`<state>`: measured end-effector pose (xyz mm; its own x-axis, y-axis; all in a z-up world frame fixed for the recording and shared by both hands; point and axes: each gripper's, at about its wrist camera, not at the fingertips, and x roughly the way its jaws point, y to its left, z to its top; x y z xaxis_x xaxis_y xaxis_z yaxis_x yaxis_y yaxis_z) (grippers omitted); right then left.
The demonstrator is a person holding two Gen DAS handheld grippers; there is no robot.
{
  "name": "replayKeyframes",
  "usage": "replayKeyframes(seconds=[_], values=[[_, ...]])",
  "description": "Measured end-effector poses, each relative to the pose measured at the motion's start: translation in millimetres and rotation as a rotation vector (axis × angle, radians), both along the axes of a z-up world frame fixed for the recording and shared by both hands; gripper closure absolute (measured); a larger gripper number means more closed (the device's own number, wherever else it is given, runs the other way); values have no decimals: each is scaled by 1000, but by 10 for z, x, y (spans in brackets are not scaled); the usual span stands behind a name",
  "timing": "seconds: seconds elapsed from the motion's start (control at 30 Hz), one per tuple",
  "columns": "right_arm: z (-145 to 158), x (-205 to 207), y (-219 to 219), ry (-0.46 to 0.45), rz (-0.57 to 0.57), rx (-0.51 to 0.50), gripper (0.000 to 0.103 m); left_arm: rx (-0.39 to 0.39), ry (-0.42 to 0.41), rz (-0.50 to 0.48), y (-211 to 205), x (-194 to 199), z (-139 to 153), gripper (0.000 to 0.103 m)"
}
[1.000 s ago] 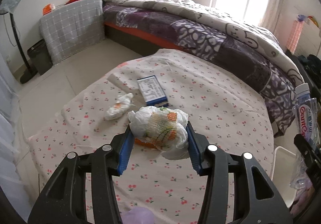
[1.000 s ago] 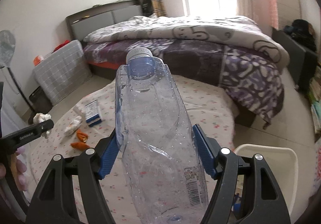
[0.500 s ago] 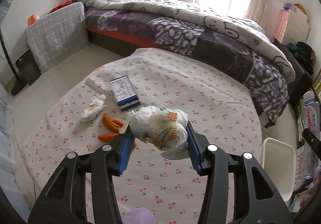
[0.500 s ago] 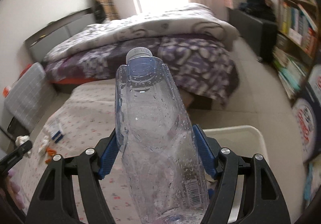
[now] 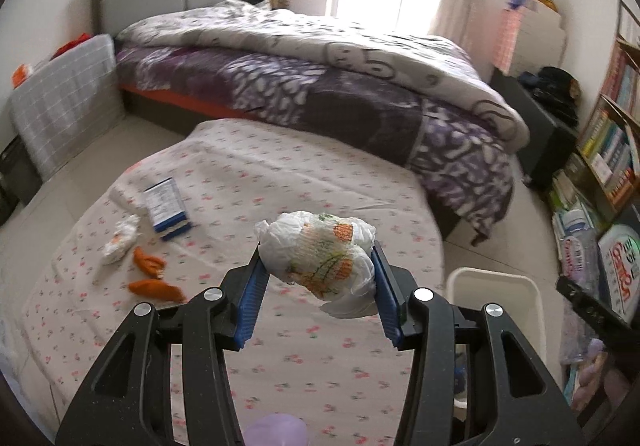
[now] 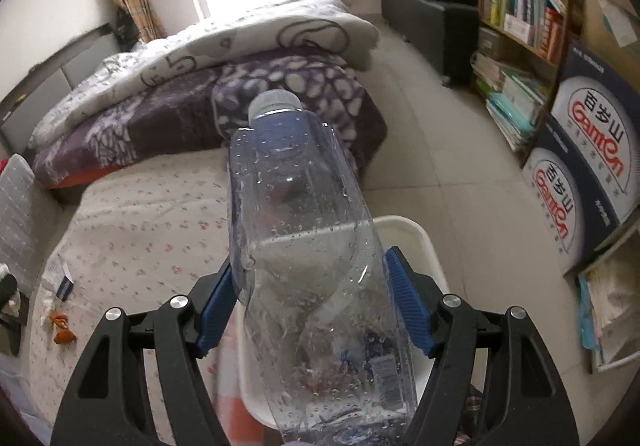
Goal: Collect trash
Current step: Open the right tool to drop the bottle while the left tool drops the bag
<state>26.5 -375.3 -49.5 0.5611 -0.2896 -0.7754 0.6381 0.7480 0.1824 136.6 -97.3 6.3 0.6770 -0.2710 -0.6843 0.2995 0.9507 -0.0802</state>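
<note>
A crumpled white wad printed orange and green (image 5: pixel 320 254) hangs above the cherry-print tablecloth (image 5: pixel 300 174), and my left gripper (image 5: pixel 318 266) is shut on it. My right gripper (image 6: pixel 308 278) grips a clear empty plastic bottle (image 6: pixel 304 226), cap pointing away; its jaws are opening, though the pads still touch the bottle's sides. The bottle hangs over a white bin (image 6: pixel 416 234) beside the table, seen also as the bin (image 5: pixel 496 282) in the left wrist view. On the cloth lie orange peels (image 5: pixel 150 266), a crumpled tissue (image 5: pixel 120 240) and a blue-and-white box (image 5: pixel 168 204).
A bed with a purple quilt (image 5: pixel 320 86) runs behind the table. A bookshelf (image 6: pixel 520 6) and stacked blue cartons (image 6: pixel 580 166) line the right wall, with tiled floor (image 6: pixel 432 126) between them and the bed. A grey checked cover (image 5: pixel 60 98) stands at the left.
Both grippers have swung to the right. The bottle now hangs over the white bin instead of the table. The wad has come nearer the bin, and the peels are in view.
</note>
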Motion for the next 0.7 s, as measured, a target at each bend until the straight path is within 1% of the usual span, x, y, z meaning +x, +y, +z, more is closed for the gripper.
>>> replayKeyframes(seconds=[0.13,0.3,0.4,0.57,0.7], values=[[53,-163,-126,-17,-51,-15,16,9,-11,-56,-273,-129,12,56],[157,-375,-293,-52,-125,-43,15,1,14,-127,-564,-249,-25,57],[227,-490,-393,-79,-175,-60,12,-9,48,-181,-756,-319,-78,56],[340,-662,-535,-133,-226,-79,11,5,72,-246,-1052,-451,-175,56],[420,-785,-620,-177,-261,-93,11,13,111,-319,-1335,-579,-301,56]])
